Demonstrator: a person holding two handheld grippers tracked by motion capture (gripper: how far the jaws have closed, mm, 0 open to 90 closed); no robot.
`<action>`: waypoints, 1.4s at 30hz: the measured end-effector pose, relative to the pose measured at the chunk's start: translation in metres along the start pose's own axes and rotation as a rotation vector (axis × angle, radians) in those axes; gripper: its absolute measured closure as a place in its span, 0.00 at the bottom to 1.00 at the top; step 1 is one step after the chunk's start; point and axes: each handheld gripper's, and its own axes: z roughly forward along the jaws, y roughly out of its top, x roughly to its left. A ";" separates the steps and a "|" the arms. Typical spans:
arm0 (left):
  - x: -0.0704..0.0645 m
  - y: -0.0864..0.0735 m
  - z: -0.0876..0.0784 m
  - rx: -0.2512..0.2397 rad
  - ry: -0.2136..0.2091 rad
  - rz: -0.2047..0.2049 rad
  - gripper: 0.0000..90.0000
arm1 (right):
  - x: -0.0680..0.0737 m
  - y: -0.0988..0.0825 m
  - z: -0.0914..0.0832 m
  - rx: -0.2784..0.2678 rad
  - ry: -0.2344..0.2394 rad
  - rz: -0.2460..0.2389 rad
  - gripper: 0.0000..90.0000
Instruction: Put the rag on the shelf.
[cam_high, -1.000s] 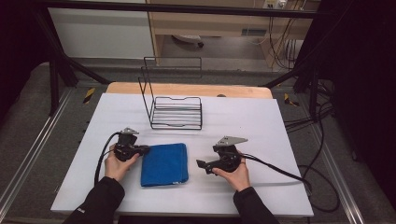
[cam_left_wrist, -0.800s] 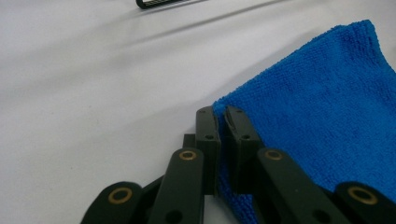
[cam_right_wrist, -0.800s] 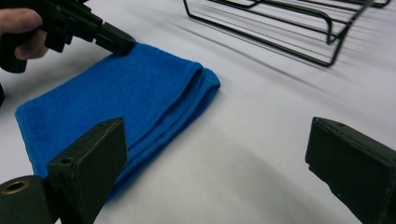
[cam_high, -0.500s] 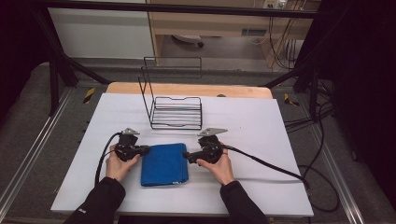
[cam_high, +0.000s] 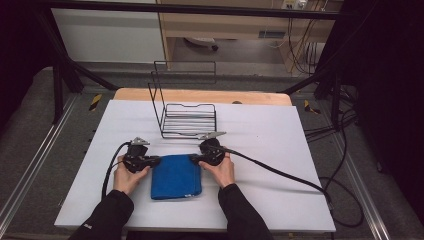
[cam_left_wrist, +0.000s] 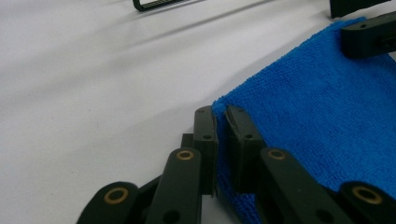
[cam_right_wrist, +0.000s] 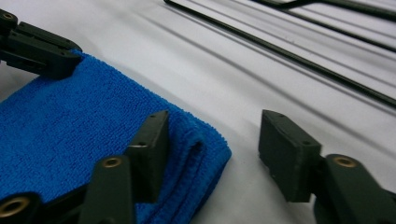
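Observation:
A folded blue cloth (cam_high: 175, 176) lies on the white tabletop (cam_high: 280, 145) in front of the person. My left gripper (cam_high: 151, 161) is at the cloth's far left corner. In the left gripper view its jaws are shut (cam_left_wrist: 222, 122) on the edge of the blue cloth (cam_left_wrist: 317, 107). My right gripper (cam_high: 194, 159) is at the far right corner. Its jaws (cam_right_wrist: 215, 122) have just been closing and still stand apart. One jaw rests over the cloth (cam_right_wrist: 70, 121) and the other is above the bare table. The folded corner lies between them, not pinched.
A black wire rack (cam_high: 186, 119) stands on the table just behind the cloth and both grippers. Its base wires (cam_right_wrist: 289, 55) run close past the right gripper. The right gripper's cable (cam_high: 280, 172) trails off to the right across the table.
The right hand has moved left across the table to the cloth's far right corner, and its jaws have narrowed. The left hand and the cloth have stayed put.

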 end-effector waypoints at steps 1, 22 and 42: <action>0.000 0.000 0.000 -0.001 0.001 0.004 0.92 | 0.000 -0.001 0.001 0.000 0.003 0.002 0.54; 0.000 -0.001 -0.001 -0.013 -0.007 0.012 0.93 | 0.007 -0.001 0.002 0.038 0.064 0.091 0.92; -0.001 0.002 -0.017 -0.071 -0.024 0.015 0.95 | 0.011 0.001 -0.009 0.008 0.068 0.075 0.92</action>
